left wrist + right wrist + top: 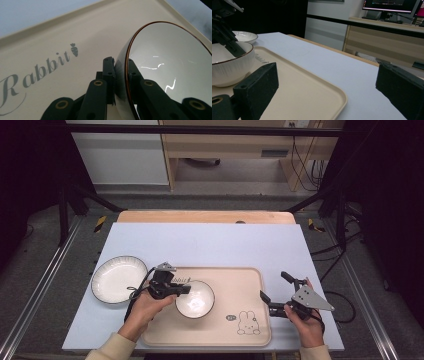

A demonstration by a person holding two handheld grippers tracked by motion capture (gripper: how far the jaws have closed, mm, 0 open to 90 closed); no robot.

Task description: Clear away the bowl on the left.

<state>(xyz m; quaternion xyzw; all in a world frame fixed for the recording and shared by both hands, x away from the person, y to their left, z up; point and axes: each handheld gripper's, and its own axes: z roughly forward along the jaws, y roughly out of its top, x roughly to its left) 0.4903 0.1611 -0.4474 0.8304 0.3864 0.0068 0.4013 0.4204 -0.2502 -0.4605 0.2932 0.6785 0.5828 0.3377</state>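
Two tongs seen from above: left tongs (186,290) clamped on bowl (196,300) rim, lower centre on tray (250,285); right tongs (272,287) apart, lower right. Left gripper view: rim (126,72) pinched, centre. Right gripper view: bowl (229,66) far left, jaws wide apart.

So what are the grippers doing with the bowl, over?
Left gripper shut on bowl rim, bowl on tray. Right gripper open, empty, beside tray. Plate off to the side, nothing in the way.
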